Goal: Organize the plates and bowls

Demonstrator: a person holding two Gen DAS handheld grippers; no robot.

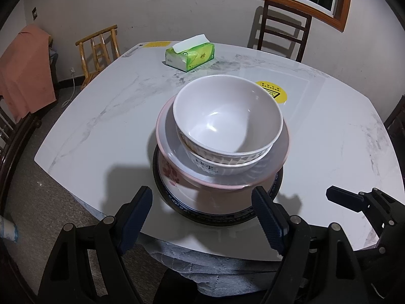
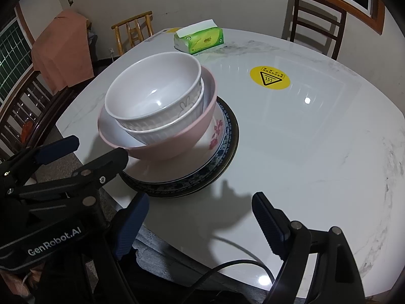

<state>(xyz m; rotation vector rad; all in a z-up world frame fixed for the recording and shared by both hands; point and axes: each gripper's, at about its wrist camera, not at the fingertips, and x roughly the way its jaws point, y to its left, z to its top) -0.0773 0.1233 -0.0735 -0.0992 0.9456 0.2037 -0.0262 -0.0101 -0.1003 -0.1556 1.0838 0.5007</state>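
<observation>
One stack stands near the table's front edge. A plain white bowl [image 1: 227, 111] [image 2: 152, 93] sits in a ribbed white bowl [image 1: 210, 167] [image 2: 167, 134], inside a wide pink bowl [image 1: 174, 157] [image 2: 182, 141]. Under them lie a flowered plate with a blue patterned rim [image 1: 172, 174] [image 2: 217, 131] and a dark plate [image 1: 158, 190] [image 2: 235, 136]. My left gripper [image 1: 202, 217] [image 2: 101, 147] is open in front of the stack, one fingertip [image 2: 121, 155] close to the pink rim; I cannot tell if it touches. My right gripper [image 2: 201, 223] [image 1: 354, 197] is open over bare table right of the stack.
The white marble table [image 1: 101, 126] [image 2: 303, 152] carries a green tissue pack [image 1: 189, 55] [image 2: 200, 39] at the back and a yellow warning sticker [image 1: 272, 92] [image 2: 270, 77]. Chairs [image 1: 283, 30] ring the table. A black cable [image 2: 227, 266] crosses the near edge.
</observation>
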